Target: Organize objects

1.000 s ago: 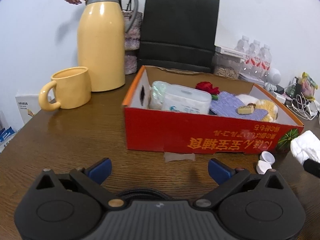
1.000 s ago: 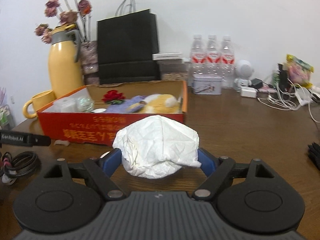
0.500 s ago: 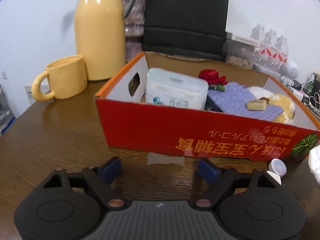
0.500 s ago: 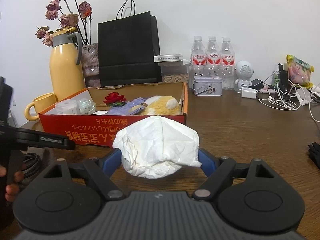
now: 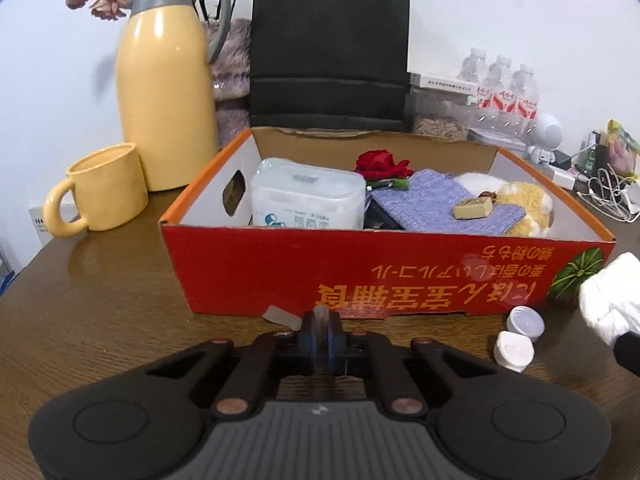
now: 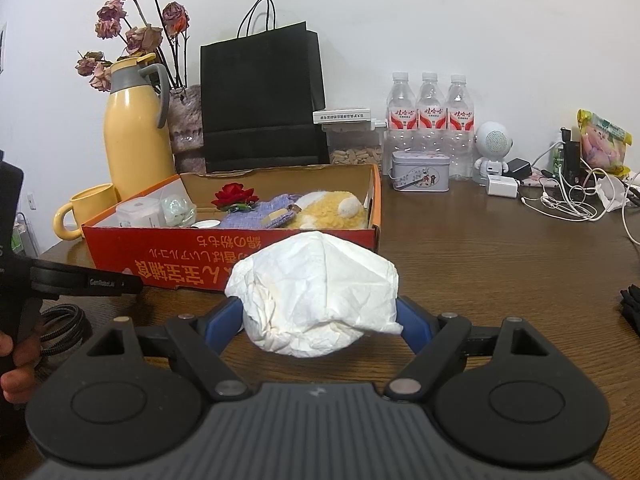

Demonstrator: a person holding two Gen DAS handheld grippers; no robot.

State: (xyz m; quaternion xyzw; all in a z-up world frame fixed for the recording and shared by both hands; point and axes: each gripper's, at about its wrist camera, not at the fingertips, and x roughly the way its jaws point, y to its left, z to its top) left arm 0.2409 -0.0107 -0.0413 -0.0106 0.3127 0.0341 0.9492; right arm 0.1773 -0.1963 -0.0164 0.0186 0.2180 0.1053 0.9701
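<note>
A red cardboard box (image 5: 384, 272) (image 6: 224, 252) stands on the wooden table and holds a white plastic tub (image 5: 308, 196), a red rose (image 5: 382, 162), a blue knitted cloth (image 5: 436, 204) with a small tan block (image 5: 472, 209) on it, and a yellow plush toy (image 5: 524, 208). My left gripper (image 5: 320, 330) is shut on a small clear plastic scrap (image 5: 320, 314) just in front of the box. My right gripper (image 6: 320, 312) is shut on a crumpled white paper ball (image 6: 316, 296), held above the table to the right of the box; the ball also shows in the left wrist view (image 5: 612, 300).
Two white bottle caps (image 5: 518, 336) lie by the box's right front corner. A yellow thermos (image 5: 168, 80), a yellow mug (image 5: 100, 190), a black paper bag (image 5: 328, 48), water bottles (image 6: 430, 120), a tin (image 6: 420, 170) and tangled cables (image 6: 576, 196) stand behind and to the right.
My left gripper has closed from wide open onto the clear plastic scrap in front of the box. My right gripper keeps the paper ball and has hardly moved.
</note>
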